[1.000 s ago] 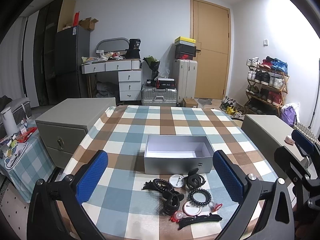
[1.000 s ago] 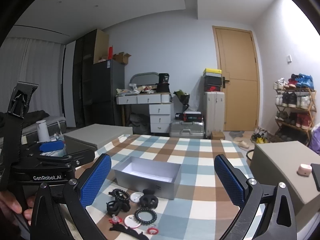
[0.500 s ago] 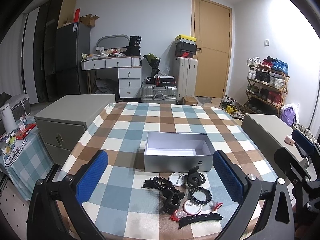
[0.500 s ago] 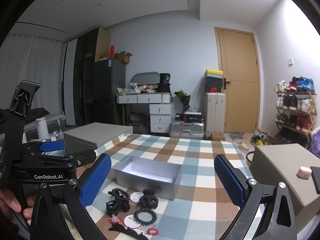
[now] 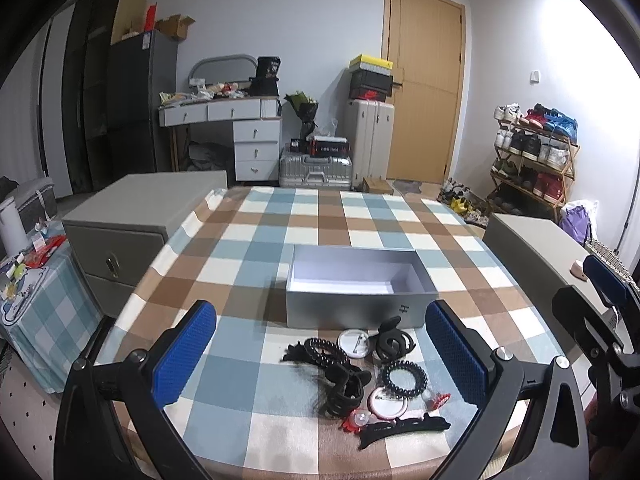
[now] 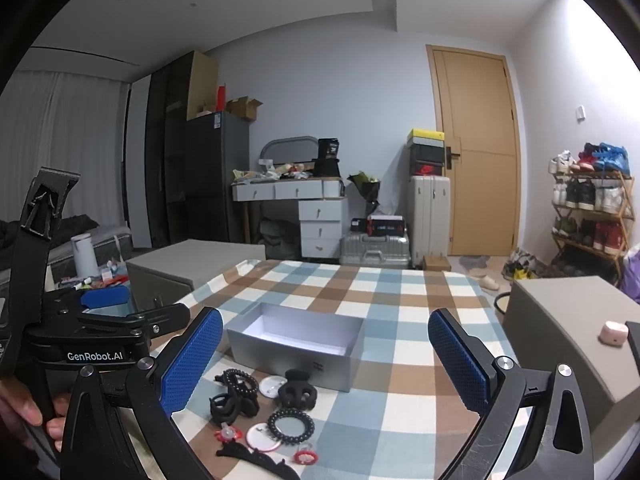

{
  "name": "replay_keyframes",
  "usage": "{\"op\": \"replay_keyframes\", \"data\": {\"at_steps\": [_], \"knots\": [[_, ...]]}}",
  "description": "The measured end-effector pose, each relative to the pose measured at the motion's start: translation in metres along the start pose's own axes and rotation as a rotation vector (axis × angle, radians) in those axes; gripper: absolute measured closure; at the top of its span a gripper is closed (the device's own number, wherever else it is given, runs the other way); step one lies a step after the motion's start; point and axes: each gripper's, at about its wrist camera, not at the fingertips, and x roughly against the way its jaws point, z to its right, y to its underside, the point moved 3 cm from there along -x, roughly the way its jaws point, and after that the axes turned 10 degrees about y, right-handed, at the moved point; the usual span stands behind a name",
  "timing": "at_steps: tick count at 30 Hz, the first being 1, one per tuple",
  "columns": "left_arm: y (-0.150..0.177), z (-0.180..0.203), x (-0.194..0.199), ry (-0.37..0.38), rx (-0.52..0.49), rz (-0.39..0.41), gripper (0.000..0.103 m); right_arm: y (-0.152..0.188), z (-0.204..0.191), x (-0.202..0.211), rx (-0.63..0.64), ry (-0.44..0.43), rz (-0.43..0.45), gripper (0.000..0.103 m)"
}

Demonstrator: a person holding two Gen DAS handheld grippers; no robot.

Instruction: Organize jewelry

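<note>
We find hair accessories (image 5: 362,376) heaped on checked tablecloth (image 5: 256,248), just before open grey box (image 5: 356,286), apart from it. Left gripper (image 5: 320,354) above heap, jaws wide apart, holding nothing. Right gripper (image 6: 326,356) likewise spread, unloaded.

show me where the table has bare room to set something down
Bare checked tablecloth lies left of the pile, beyond the open grey cardboard box, and to its right. Crowded: the black hair ties and clips right in front of the box.

Right gripper (image 6: 324,360) jaws wide, box (image 6: 294,346) ahead
</note>
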Motion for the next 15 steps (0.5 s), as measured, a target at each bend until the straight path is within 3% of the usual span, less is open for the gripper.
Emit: {"op": "replay_keyframes", "data": {"at_steps": [9, 15], "knots": [[0.024, -0.013, -0.025, 0.03, 0.033, -0.119, 0.001, 0.016, 0.006, -0.021, -0.011, 0.012, -0.055, 0.0], [0.045, -0.014, -0.043, 0.112, 0.05, -0.227, 0.001, 0.028, 0.011, -0.035, -0.017, 0.02, -0.094, 0.0]]}}
